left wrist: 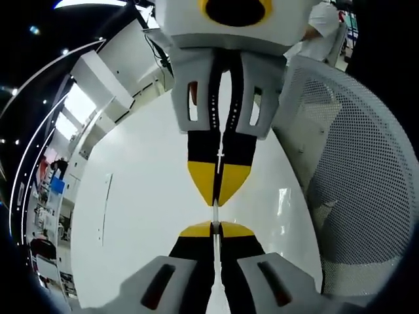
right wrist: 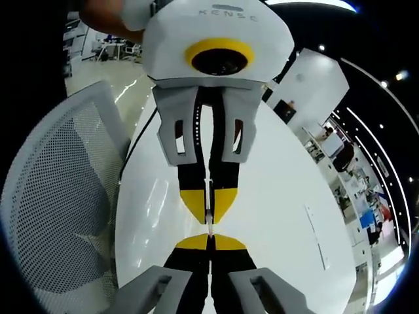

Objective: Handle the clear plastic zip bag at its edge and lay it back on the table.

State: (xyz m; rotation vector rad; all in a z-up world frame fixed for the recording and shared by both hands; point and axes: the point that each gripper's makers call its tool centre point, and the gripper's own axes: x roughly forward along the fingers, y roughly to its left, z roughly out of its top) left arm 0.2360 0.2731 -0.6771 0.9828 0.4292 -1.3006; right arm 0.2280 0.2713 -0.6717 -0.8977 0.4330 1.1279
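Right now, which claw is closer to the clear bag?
Neither, it's a tie: the left claw and the right claw meet tip to tip, both shut on the bag, seen edge-on.

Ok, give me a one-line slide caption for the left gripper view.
Two claws meet tip to tip over a white table, pinching a thin clear bag edge, mesh chair alongside.

Table (left wrist: 144, 216): bare white surface left of centre in the left gripper view, open for passing.
Mesh chair (left wrist: 353, 183): blocks that view's right side.
Opposing gripper (left wrist: 217, 190): tip-to-tip at centre, barring the way ahead.
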